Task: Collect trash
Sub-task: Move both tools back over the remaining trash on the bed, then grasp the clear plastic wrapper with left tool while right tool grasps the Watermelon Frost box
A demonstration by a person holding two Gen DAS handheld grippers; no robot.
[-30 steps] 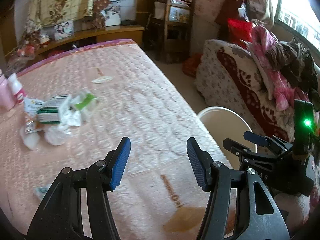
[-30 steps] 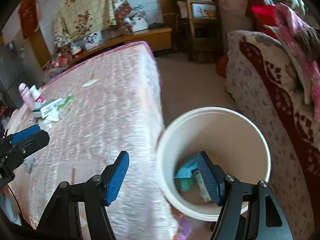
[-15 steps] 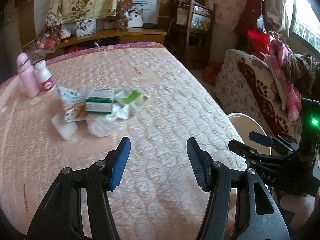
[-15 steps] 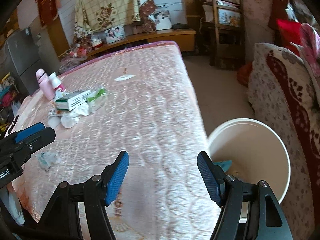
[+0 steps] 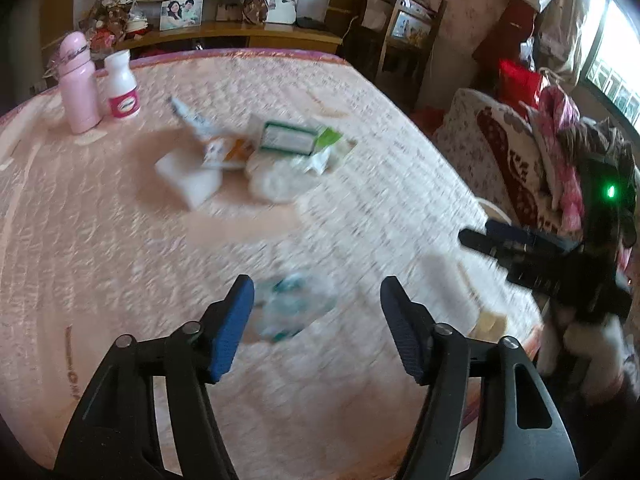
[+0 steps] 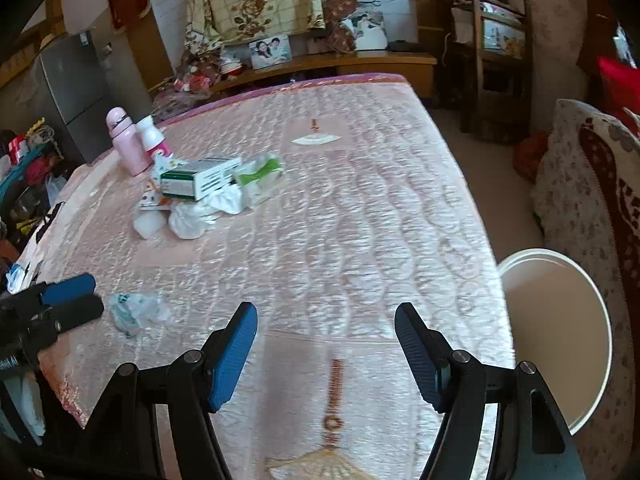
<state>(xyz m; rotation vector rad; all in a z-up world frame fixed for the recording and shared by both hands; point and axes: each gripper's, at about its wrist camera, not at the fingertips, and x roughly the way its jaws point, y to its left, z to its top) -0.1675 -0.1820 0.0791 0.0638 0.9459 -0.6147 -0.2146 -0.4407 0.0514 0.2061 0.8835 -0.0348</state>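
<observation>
A crumpled clear wrapper with green print (image 5: 294, 306) lies on the pink mattress (image 5: 120, 220), just ahead of my open, empty left gripper (image 5: 316, 300); it also shows in the right wrist view (image 6: 136, 312). A trash pile with a green-and-white box (image 5: 286, 138), tissues (image 5: 276, 180) and wrappers lies farther back, and it shows in the right wrist view (image 6: 200, 178). My right gripper (image 6: 324, 328) is open and empty over the mattress's near edge. A white bucket (image 6: 560, 320) stands on the floor to the right.
A pink bottle (image 5: 78, 88) and a white bottle (image 5: 122, 86) stand at the mattress's far left. A small white scrap (image 6: 316, 140) lies mid-mattress. A floral-covered sofa (image 6: 580, 200) is right of the bucket. A wooden chair (image 6: 492, 60) and shelf stand behind.
Both grippers have swung left, away from the bucket and over the mattress. My left gripper has moved up to the crumpled wrapper. Both stay open.
</observation>
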